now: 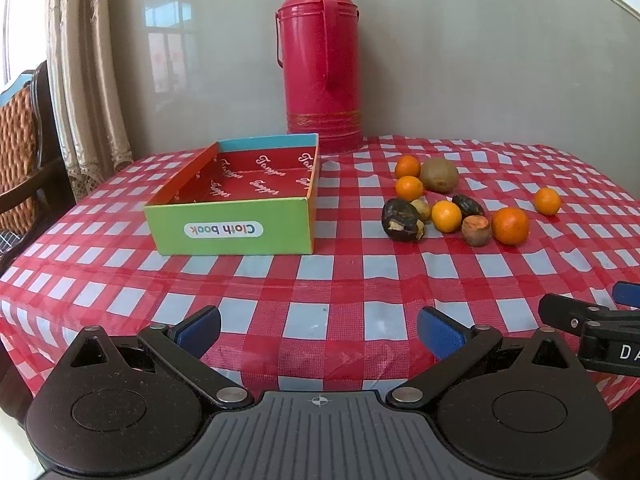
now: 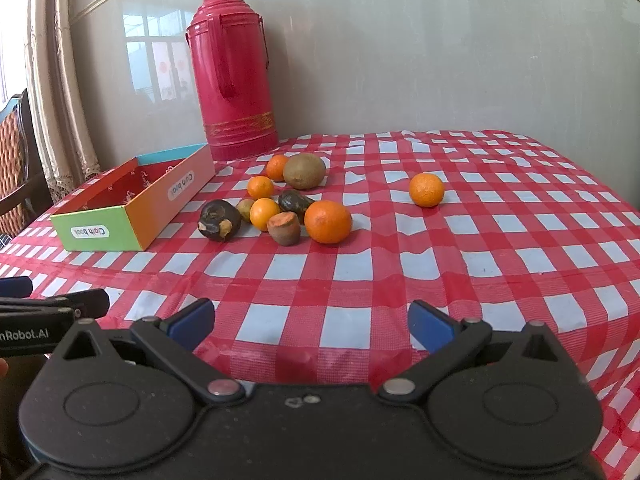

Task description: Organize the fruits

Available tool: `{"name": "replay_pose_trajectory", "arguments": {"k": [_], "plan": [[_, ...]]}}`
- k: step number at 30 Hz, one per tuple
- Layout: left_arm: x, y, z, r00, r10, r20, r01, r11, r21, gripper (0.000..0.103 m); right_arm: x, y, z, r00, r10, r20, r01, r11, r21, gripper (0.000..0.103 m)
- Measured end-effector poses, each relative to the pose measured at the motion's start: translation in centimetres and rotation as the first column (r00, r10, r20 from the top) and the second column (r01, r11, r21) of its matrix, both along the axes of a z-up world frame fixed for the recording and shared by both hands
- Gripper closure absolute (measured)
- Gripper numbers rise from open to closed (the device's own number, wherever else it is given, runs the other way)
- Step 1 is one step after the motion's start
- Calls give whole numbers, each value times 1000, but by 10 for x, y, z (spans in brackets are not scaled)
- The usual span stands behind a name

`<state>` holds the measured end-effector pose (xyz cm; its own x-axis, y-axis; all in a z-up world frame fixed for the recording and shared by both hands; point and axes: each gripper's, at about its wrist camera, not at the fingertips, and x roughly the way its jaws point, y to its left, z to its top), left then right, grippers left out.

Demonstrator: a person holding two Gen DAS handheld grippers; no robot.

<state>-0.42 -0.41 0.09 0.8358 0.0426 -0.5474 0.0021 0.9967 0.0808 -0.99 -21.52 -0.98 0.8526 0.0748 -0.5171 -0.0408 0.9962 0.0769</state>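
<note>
**Both claws open, fruit loose beside the box**

The left claw (image 1: 319,336) and right claw (image 2: 311,326) hover over the near edge of the checked tabletop (image 2: 520,240), jaws spread wide and holding nothing. The open box (image 1: 236,204) has nothing in it. Just to its right lies a cluster of fruits (image 2: 276,204): oranges, a kiwi (image 2: 304,171), and dark pieces, possibly spoiled. One orange (image 2: 426,189) sits well apart. A red thermos (image 1: 320,60) stands behind.

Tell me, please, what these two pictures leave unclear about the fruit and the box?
- Box floor: near part hidden by its green front wall, both views.
- Small yellowish fruit: mostly covered by the dark fruit; kind unclear.
- Right tool: cut off by the left view's edge.
</note>
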Motion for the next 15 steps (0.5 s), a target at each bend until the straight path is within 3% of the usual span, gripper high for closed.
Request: {"name": "replay_pose_trajectory", "arguments": {"k": [15], "plan": [[0, 1, 0, 1000, 3, -2, -3, 1000, -5, 0, 0, 1, 0, 1000, -3, -5, 3, 1000, -4, 6]]}}
